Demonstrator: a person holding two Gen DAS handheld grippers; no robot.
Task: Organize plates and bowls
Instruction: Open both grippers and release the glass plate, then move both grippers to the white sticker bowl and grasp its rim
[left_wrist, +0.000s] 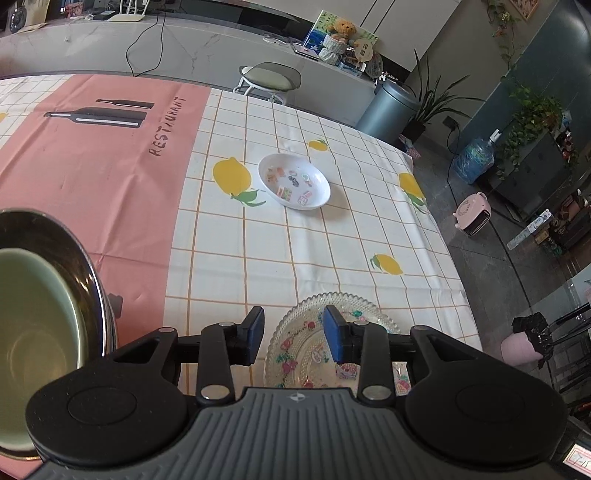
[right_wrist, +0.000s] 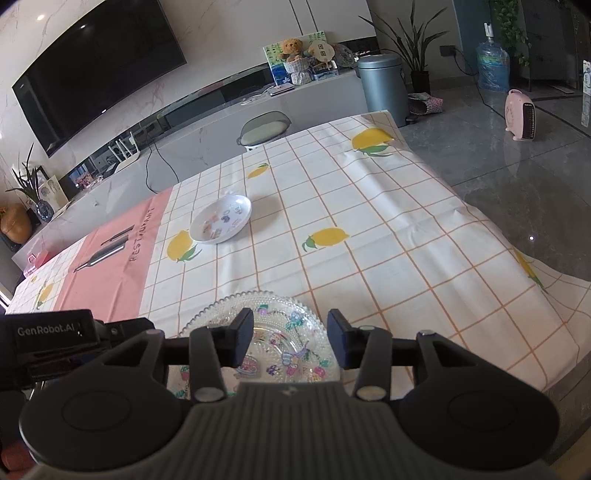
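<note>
Both claws parted above the glass plate

The table (left_wrist: 332, 240), under a lemon-print cloth, stretches ahead of both claws. A steel bowl (left_wrist: 85, 254) with a green bowl (left_wrist: 33, 317) nested inside sits to the left of the left claw (left_wrist: 294, 338). The patterned glass plate (right_wrist: 273, 332) lies just below both claws. A white dish (left_wrist: 294, 181) rests well ahead. Left claw and right claw (right_wrist: 290, 338) stand apart, nothing clamped

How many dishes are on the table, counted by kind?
Clear glass plate: 1
White dish with stickers: 1
Green bowl: 1, nested inside the steel bowl
Steel bowl: 1
Total: 4 dishes
</note>
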